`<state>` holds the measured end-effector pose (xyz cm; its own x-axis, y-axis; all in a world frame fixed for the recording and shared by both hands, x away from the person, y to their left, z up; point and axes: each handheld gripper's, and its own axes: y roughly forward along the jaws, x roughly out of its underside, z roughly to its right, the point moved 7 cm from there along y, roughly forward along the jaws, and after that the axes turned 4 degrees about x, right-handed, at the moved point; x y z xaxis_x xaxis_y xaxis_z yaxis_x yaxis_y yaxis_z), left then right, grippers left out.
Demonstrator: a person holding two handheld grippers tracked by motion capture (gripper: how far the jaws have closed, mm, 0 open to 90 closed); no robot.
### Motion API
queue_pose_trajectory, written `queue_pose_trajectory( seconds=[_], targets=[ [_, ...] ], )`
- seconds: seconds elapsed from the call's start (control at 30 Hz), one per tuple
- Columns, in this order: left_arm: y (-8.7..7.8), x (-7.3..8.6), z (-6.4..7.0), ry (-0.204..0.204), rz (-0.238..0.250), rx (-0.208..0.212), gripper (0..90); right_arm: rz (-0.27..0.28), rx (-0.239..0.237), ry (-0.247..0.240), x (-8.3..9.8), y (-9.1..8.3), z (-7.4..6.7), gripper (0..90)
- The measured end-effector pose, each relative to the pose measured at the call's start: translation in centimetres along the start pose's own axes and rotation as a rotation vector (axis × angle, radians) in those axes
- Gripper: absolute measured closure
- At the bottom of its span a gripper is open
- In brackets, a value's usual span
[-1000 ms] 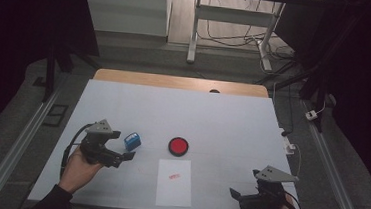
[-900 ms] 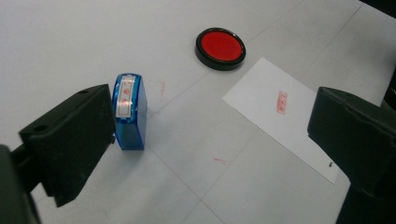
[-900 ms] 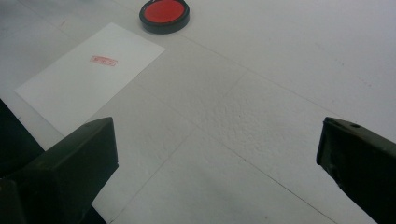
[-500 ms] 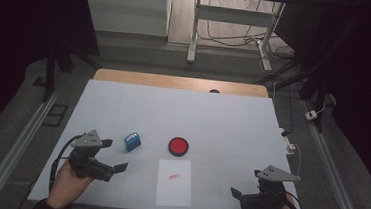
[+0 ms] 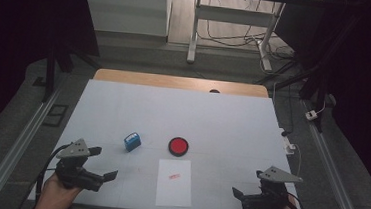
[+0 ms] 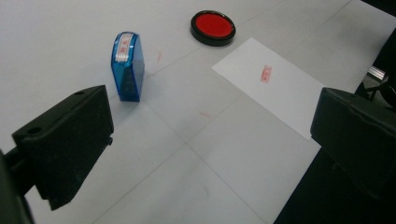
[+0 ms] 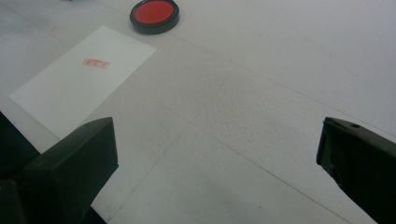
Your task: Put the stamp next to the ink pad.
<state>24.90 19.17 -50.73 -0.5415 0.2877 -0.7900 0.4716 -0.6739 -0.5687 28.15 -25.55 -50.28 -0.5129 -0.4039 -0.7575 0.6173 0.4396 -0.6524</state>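
Observation:
A blue self-inking stamp (image 5: 132, 141) lies on its side on the white table (image 5: 212, 117), left of a round red ink pad (image 5: 178, 146). In front of them is a white sheet of paper (image 5: 173, 190) with one small red imprint (image 5: 174, 176). My left gripper (image 5: 102, 163) hovers open and holding nothing at the near left corner, well short of the stamp (image 6: 126, 65). My right gripper (image 5: 245, 190) is open and holding nothing at the near right, right of the paper (image 7: 79, 88). Its view takes in the ink pad (image 7: 154, 15) ahead to the left.
A wooden strip (image 5: 180, 82) runs along the table's far edge. Metal rails (image 5: 25, 137) flank both sides. A white cable and plug (image 5: 290, 145) hang off the right edge. Dark floor and a desk frame (image 5: 230, 18) lie beyond.
My left gripper has drawn back from beside the blue stamp toward the near left corner, jaws open. The stamp stays on the table. The right gripper barely shifted.

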Motion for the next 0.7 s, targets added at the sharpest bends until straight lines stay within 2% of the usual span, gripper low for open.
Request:
queue_pose_trajectory(
  seconds=[0.33, 0.43, 0.5, 0.57, 0.7],
  targets=[
    [-1.1, 1.9, -0.2, -0.024, -0.038, -0.06, 0.0, -0.001, 0.002, -0.003, 0.1, 0.0, 0.0, 0.0],
    [-1.3, 2.5, -0.2, -0.019, -0.065, -0.091, 0.0, -0.007, 0.004, -0.008, 0.1, 0.0, -0.1, 0.0],
    [-1.3, 3.0, -0.4, -0.008, -0.101, -0.13, 0.0, -0.007, 0.003, -0.008, 0.1, 0.0, -0.1, 0.0],
    [-1.2, 3.5, -0.5, -0.019, -0.134, -0.135, 0.0, -0.01, 0.002, -0.009, 0.1, 0.1, -0.1, 0.0],
    [-1.2, 3.3, -0.7, -0.032, -0.119, -0.128, 0.0, -0.015, 0.007, -0.01, 0.2, 0.1, -0.1, 0.0]
  ],
)
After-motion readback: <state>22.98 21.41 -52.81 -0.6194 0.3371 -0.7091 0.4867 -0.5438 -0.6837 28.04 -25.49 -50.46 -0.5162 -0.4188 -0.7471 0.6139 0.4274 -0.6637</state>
